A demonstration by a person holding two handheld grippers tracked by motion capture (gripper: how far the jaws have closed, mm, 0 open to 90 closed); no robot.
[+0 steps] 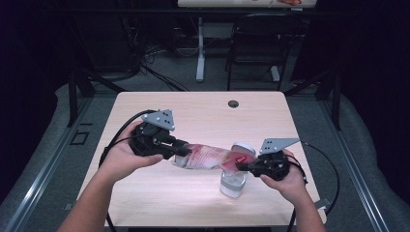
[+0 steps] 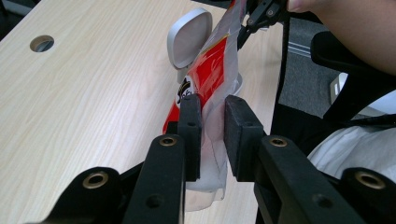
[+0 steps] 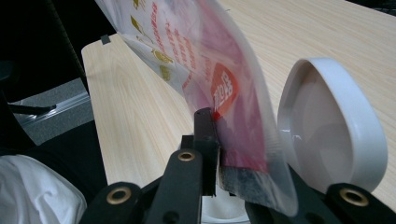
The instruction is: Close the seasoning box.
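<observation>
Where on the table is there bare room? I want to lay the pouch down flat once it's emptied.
The far half of the table is bare, from the cable hole across to the left edge. The near left corner is free too. It is crowded at the near right, where the pouch hangs between the left gripper and right gripper over the open-lidded container.

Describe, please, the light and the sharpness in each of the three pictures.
High view: bright wooden table, dark surroundings, slightly soft image. Left gripper view: sharp table grain, the near left claw a little soft. Right gripper view: the red and clear bag looks hazy and blurred up close; the white lid shows a soft sheen.
</observation>
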